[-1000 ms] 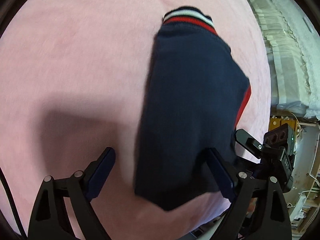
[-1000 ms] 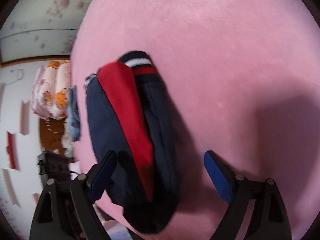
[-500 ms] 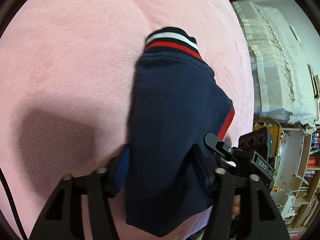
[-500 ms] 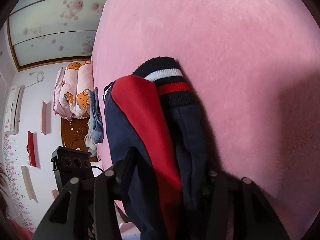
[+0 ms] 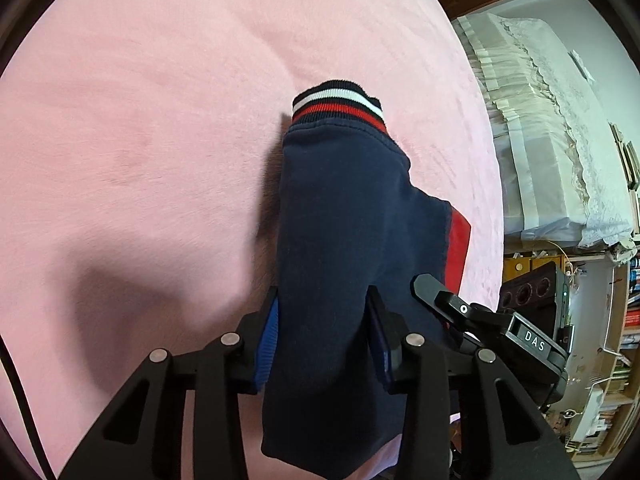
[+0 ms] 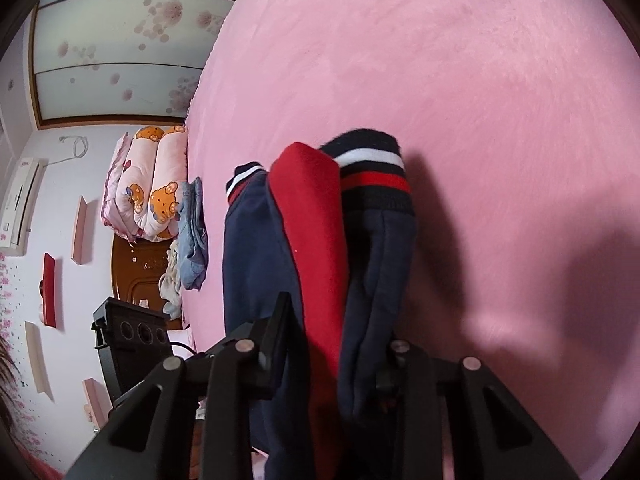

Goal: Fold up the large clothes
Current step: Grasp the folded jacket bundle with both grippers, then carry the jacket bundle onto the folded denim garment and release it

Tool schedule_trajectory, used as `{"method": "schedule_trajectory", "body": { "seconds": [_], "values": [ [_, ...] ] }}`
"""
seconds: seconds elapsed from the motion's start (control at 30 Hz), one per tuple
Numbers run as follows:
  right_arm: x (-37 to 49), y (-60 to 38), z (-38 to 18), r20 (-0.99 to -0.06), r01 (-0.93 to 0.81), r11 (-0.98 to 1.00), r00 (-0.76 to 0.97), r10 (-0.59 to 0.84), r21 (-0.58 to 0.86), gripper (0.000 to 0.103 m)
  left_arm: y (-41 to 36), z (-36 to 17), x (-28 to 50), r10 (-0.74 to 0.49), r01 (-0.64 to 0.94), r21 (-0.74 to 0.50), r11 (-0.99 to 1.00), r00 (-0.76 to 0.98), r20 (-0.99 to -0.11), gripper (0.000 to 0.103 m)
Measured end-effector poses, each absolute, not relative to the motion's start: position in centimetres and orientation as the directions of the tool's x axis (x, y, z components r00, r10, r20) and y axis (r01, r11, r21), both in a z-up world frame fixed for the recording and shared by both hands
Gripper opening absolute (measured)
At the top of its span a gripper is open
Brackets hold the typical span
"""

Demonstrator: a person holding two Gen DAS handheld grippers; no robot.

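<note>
A folded navy garment (image 5: 344, 240) with a red panel and a striped navy, white and red cuff (image 5: 336, 106) lies on the pink bed cover (image 5: 140, 140). My left gripper (image 5: 322, 316) is shut on its near end, blue pads pressing both sides. In the right wrist view the same garment (image 6: 320, 248) shows its red panel and striped cuff (image 6: 372, 172). My right gripper (image 6: 336, 344) is shut on the bundled layers. The right gripper also shows at the lower right of the left wrist view (image 5: 480, 320).
The bed's edge runs along the right in the left wrist view, with white lace-covered furniture (image 5: 552, 128) and shelves beyond. In the right wrist view a rolled bear-print quilt (image 6: 152, 184) and folded jeans (image 6: 194, 232) lie at the bed's left edge.
Both grippers went from open around the garment's near end to shut on it. The garment's far cuff end has shifted a little on the cover.
</note>
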State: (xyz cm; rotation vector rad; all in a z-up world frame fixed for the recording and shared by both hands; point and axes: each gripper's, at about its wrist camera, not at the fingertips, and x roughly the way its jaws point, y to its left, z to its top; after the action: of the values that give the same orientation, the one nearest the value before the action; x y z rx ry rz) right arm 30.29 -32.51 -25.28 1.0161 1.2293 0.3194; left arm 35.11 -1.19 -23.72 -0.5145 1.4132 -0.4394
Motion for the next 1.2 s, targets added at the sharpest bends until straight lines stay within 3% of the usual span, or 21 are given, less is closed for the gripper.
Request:
{"method": "schedule_trajectory", "body": {
  "seconds": [0.27, 0.6, 1.2],
  "values": [
    [29.0, -27.4, -22.2, -0.612, 0.239, 0.564, 0.334, 0.717, 0.790, 0.029, 3.9, -19.7, 33.1, -0.535, -0.044, -0.549, 0.835, 0.172, -0.827, 0.038],
    [31.8, -16.2, -19.5, -0.575, 0.167, 0.553, 0.336, 0.746, 0.816, 0.028, 16.6, -15.9, 36.6, -0.484, -0.074, -0.506, 0.859, 0.198, -0.852, 0.038],
    [48.9, 8.0, -17.4, -0.461, 0.038, 0.478, 0.340, 0.820, 0.877, 0.028, 40.1, -9.9, 51.8, -0.305, -0.048, -0.351, 0.935, 0.396, -0.866, 0.038]
  ]
}}
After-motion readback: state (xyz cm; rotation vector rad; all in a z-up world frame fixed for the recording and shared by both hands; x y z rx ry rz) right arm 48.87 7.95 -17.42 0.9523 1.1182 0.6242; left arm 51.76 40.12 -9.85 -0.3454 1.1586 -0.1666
